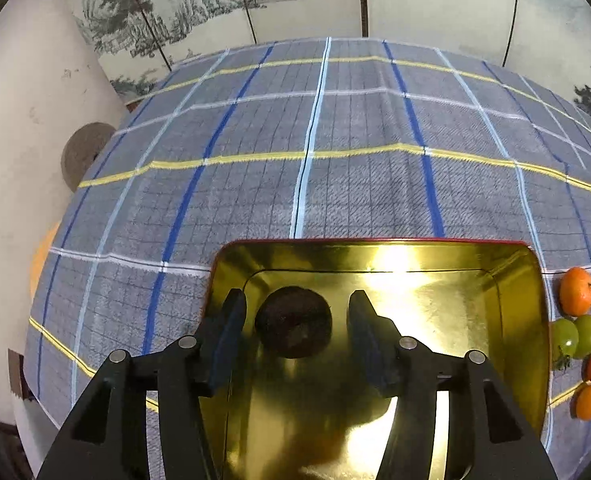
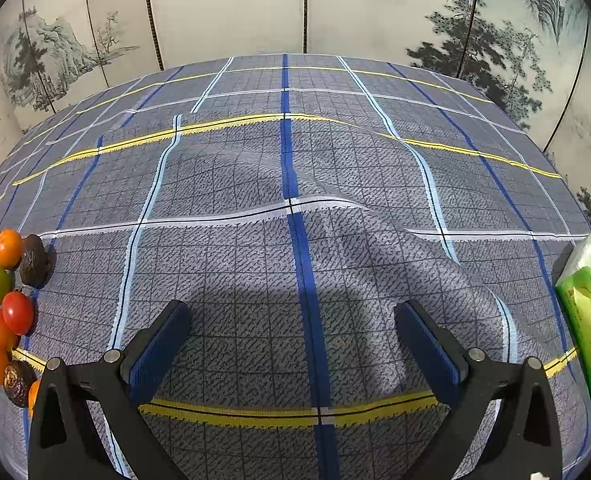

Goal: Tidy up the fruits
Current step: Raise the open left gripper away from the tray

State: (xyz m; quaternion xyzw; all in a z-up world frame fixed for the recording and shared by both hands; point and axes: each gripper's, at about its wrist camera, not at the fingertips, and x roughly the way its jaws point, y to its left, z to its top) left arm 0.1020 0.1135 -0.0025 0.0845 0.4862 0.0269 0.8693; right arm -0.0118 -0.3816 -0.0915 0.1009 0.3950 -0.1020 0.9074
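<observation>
Inside, glossy gold tray (image 1: 527, 320), wrinkled round fruit (image 1: 293, 322)

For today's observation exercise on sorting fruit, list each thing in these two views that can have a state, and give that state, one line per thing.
Left gripper: jaws open, either side of the dark fruit, not touching it.
Right gripper: jaws wide open, empty, above the cloth.
Gold tray: holds one fruit.
Dark fruit: resting in the tray.
Fruit pile: unsorted, on the cloth beside the tray.
Green packet: closed, at the table's right edge.
Tablecloth: rumpled.

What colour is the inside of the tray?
Shiny gold inside the tray, with a red rim; left wrist view shows it best.
</observation>
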